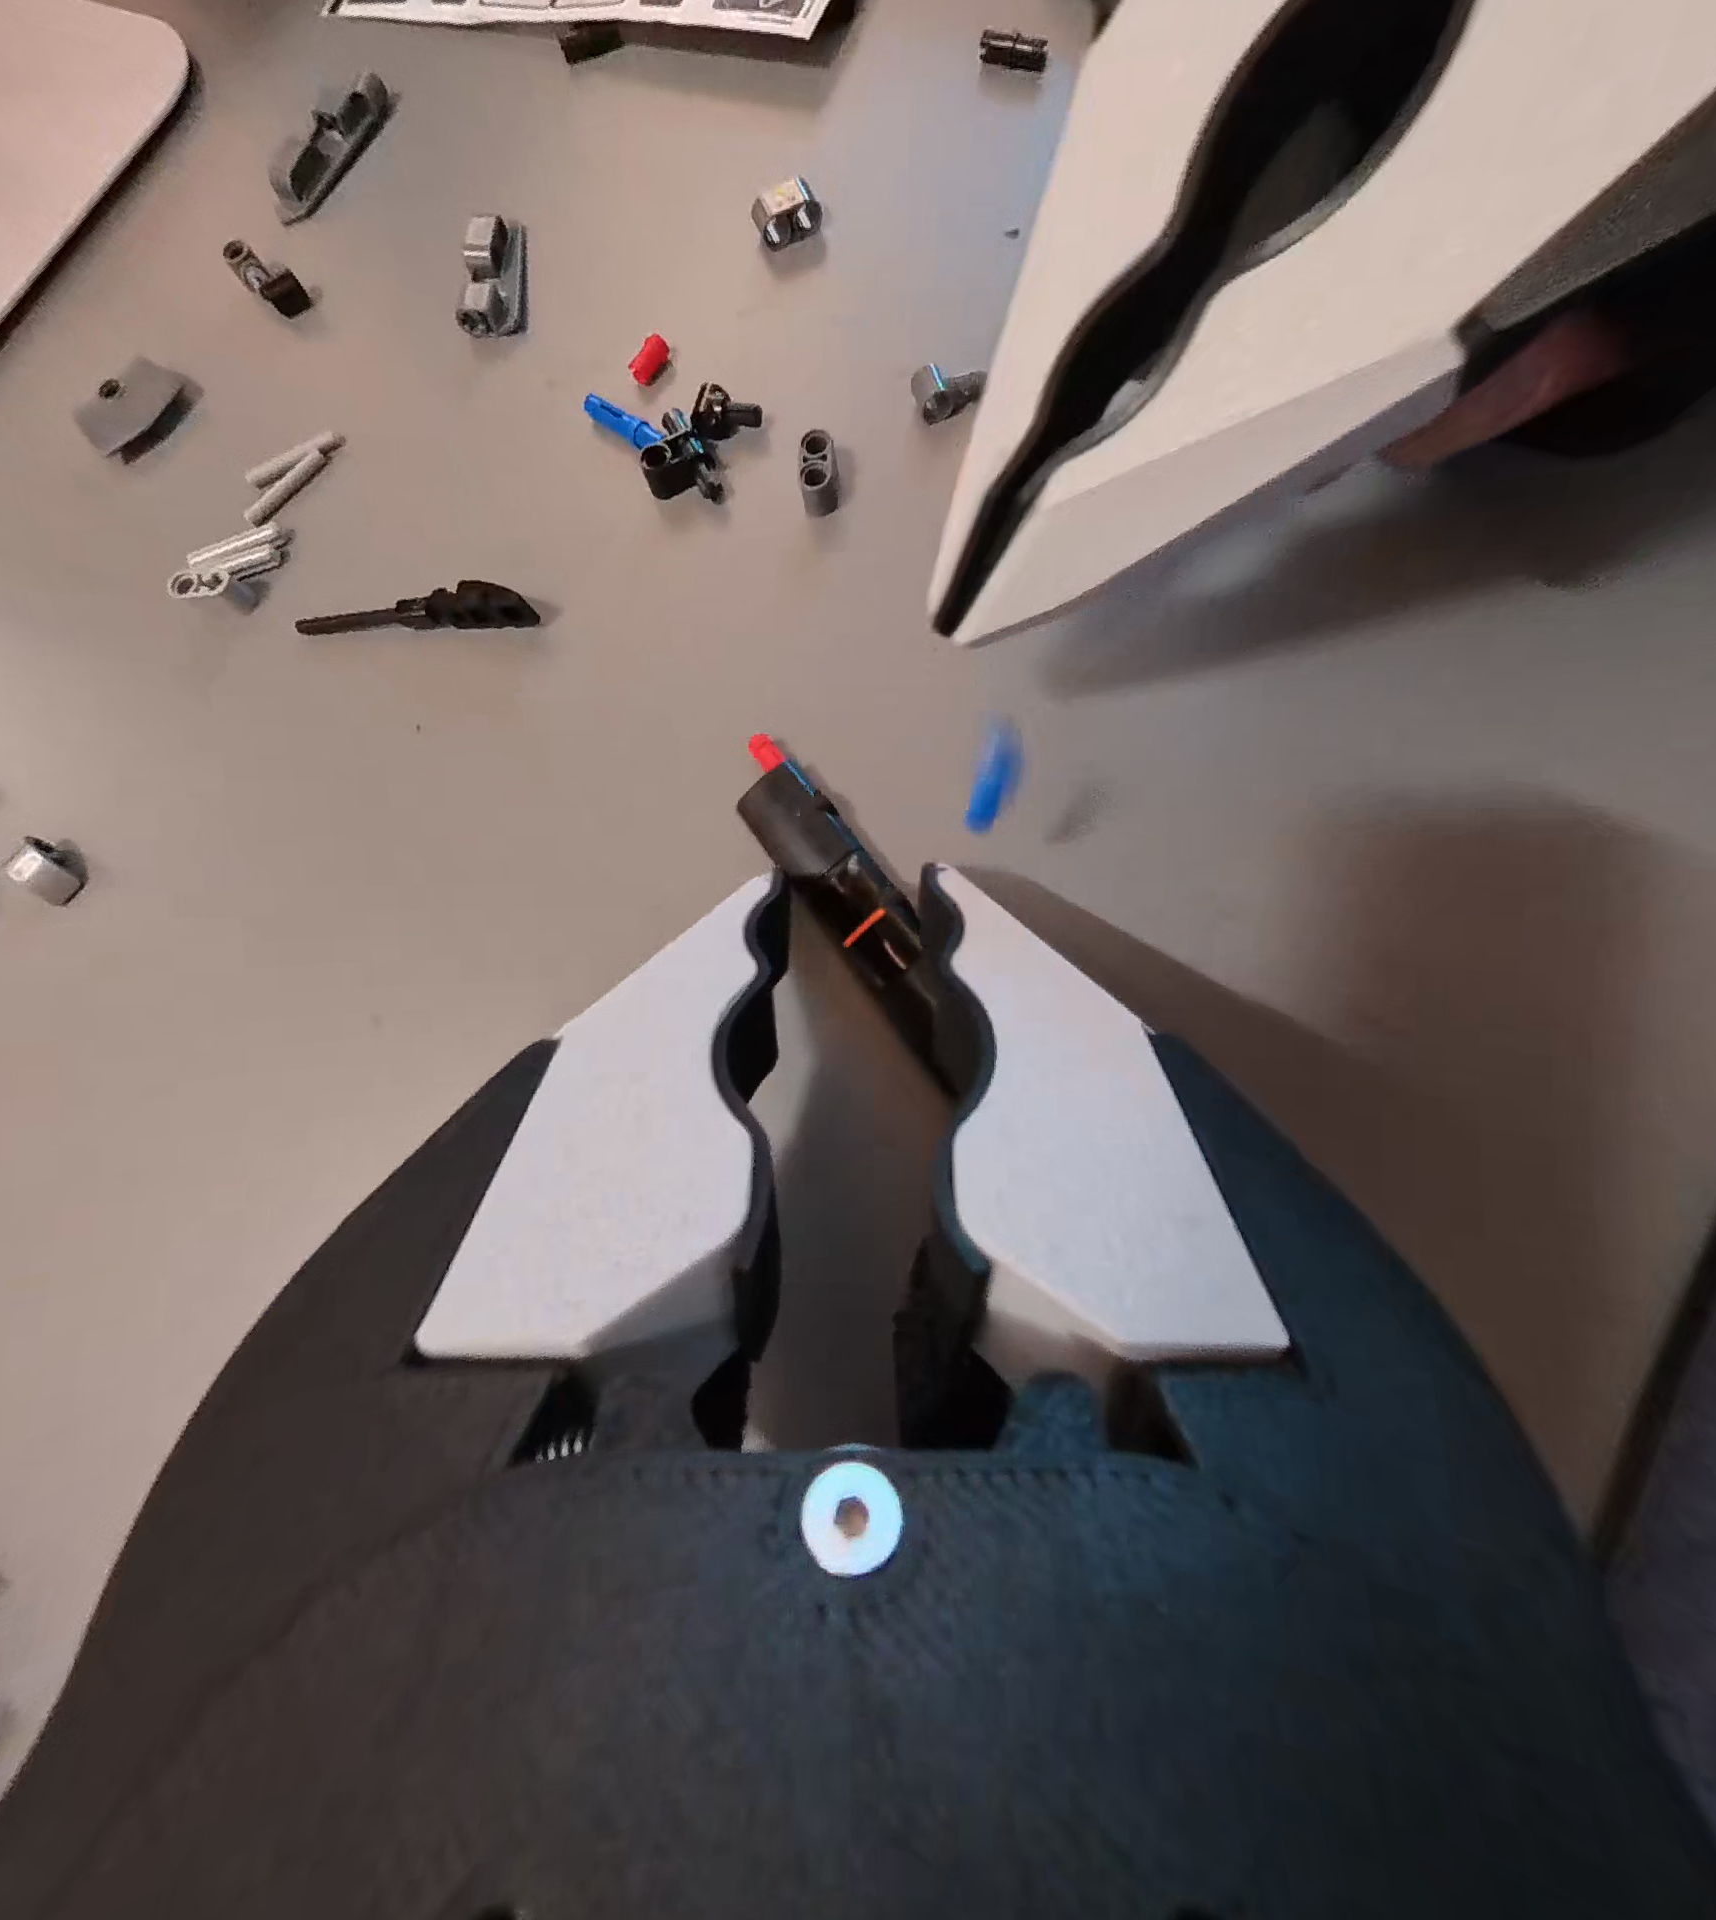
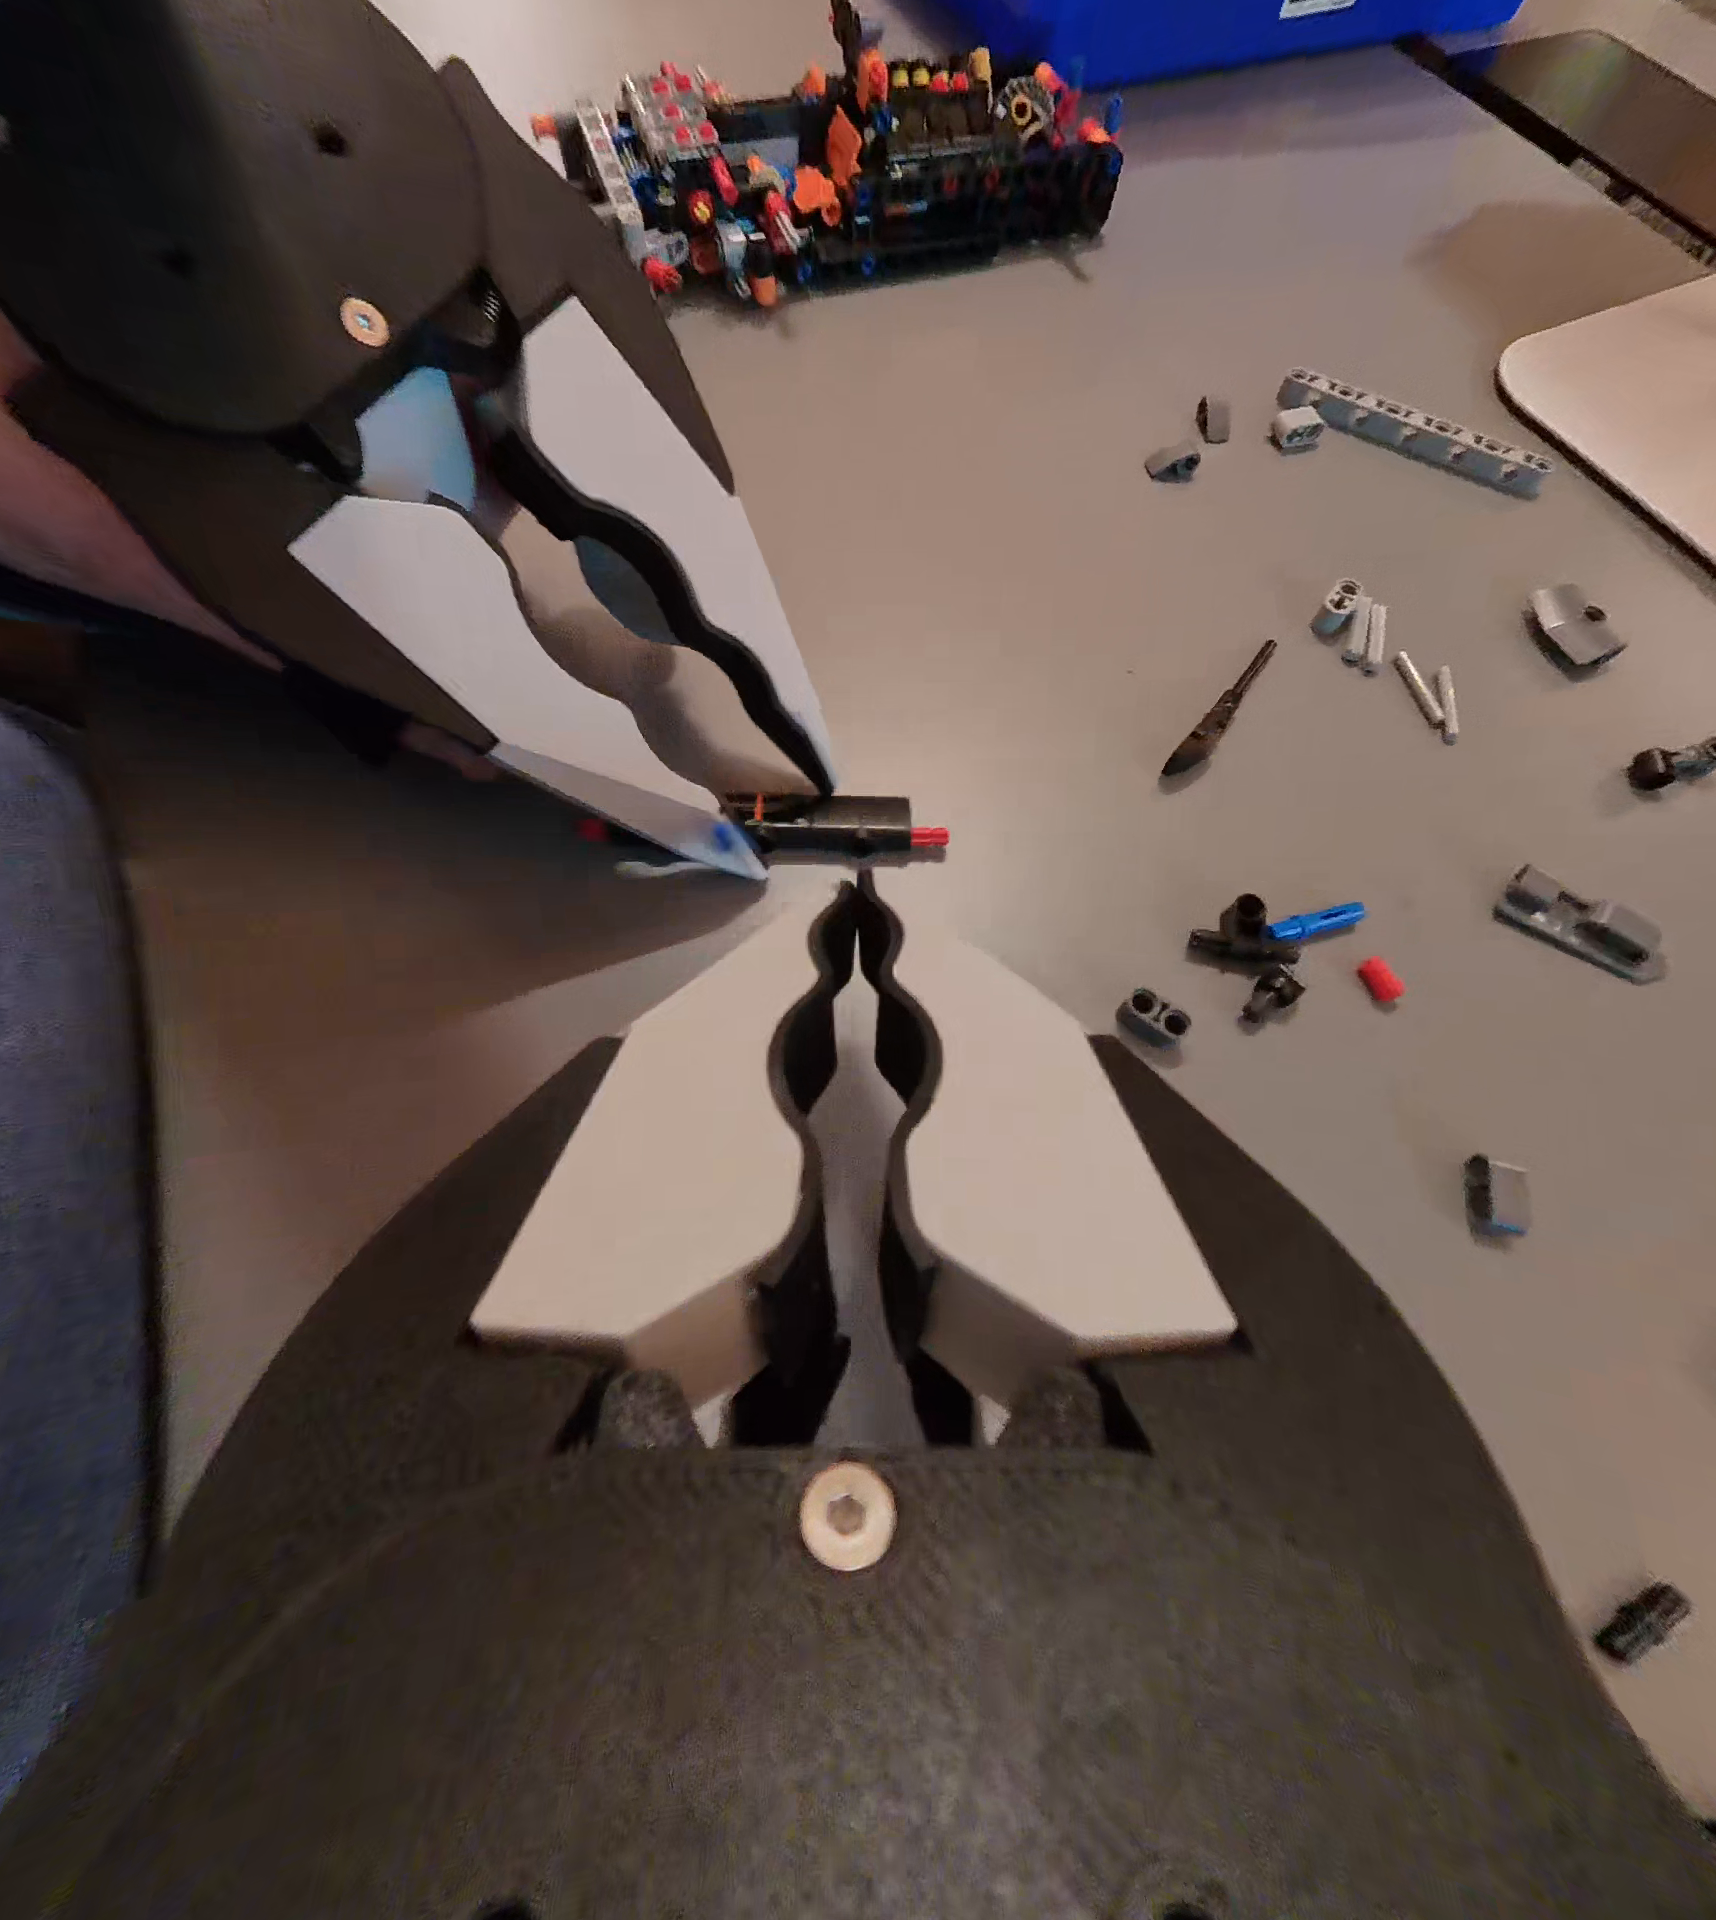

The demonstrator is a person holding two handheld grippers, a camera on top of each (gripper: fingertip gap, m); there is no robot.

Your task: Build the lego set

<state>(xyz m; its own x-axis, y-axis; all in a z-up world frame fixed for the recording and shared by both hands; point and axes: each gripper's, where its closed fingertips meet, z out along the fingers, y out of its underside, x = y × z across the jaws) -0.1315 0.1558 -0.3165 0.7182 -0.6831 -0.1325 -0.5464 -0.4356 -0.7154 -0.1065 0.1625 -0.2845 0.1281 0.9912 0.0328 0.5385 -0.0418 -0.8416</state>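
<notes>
The left hand-held gripper (image 1: pixel 854 883) is nearly closed on a small black plastic lego sub-assembly with a red pin at its tip (image 1: pixel 812 831), held above the grey counter (image 1: pixel 521 790). The right hand-held gripper (image 2: pixel 856 896) has its tips together with nothing visible between them, just beside that piece. This looks like a joining step. Next probably comes fetching a loose part, perhaps the blurred blue pin (image 1: pixel 992 774) nearby. The piece's long axis runs forward, red tip pointing away from the left gripper.
</notes>
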